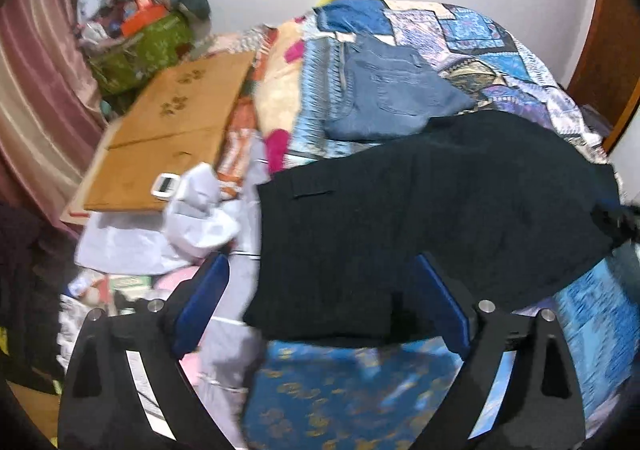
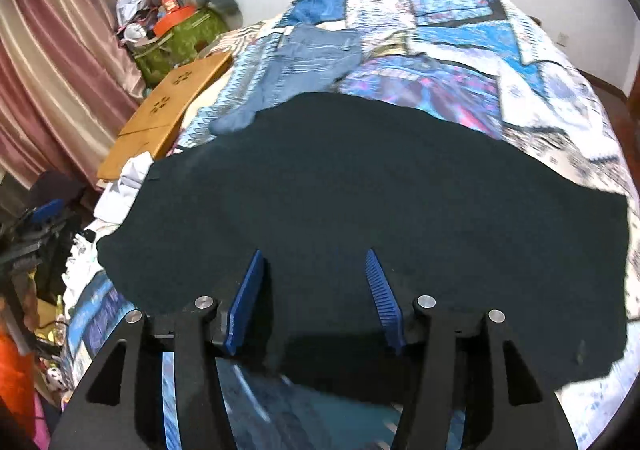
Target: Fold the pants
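Your left gripper (image 1: 322, 290) stands with jaws wide apart, its smooth blue pads (image 1: 202, 302) straddling the near hem of the black pants (image 1: 420, 217), which lie flat on the patchwork quilt (image 1: 480, 33). Only this view shows a pocket flap on the dark cloth, crumpled white fabric (image 1: 200, 209) and a wooden board (image 1: 172, 129) at left.

Your right gripper (image 2: 316, 290) is also spread open, ribbed blue pads (image 2: 382, 296) over the matte black pants (image 2: 360, 189). Folded blue jeans (image 2: 304, 65) lie beyond them.
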Demonstrator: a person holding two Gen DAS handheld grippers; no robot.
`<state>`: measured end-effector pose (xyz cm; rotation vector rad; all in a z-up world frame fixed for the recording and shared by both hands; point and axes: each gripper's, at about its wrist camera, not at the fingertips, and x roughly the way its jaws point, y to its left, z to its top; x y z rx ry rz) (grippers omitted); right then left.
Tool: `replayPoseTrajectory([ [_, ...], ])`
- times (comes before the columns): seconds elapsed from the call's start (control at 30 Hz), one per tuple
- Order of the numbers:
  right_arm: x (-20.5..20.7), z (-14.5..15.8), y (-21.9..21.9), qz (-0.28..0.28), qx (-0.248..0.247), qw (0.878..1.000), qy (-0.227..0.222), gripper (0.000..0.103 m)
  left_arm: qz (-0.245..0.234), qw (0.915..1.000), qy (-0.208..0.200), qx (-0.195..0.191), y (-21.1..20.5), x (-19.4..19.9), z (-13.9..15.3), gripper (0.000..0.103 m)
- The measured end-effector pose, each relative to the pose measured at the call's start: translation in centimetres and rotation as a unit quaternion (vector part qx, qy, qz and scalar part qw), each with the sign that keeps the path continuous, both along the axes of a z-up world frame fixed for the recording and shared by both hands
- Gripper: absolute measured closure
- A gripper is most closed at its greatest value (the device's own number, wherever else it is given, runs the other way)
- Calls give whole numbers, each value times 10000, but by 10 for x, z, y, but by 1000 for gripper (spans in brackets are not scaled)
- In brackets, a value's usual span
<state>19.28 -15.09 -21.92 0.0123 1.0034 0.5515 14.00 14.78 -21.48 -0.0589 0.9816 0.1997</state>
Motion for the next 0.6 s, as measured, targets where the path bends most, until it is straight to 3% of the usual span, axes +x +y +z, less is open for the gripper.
replayPoseTrajectory([
  [0.17, -18, 6, -39, -333, -108, 9993, -157, 48, -89, 9985, 183, -510, -22, 32, -6, 9],
  [0.3, -26, 8, -89, -968, 45, 9953, -69, 46, -309, 9977, 301, -521, -48, 51, -9, 9],
  [0.4, -32, 3, -133, -1584, 294, 9869, 90, 46, -537, 9967, 377, -475, -71, 63, -12, 9],
  [0.5, -38, -8, -171, -2284, 418, 9723, 265, 36, -756, 9953, 468, -391, -94, 75, -16, 9],
  [0.6, -41, -25, -203, -2749, 882, 9557, 579, 35, -911, 9932, 584, -426, -110, 83, -21, 9],
])
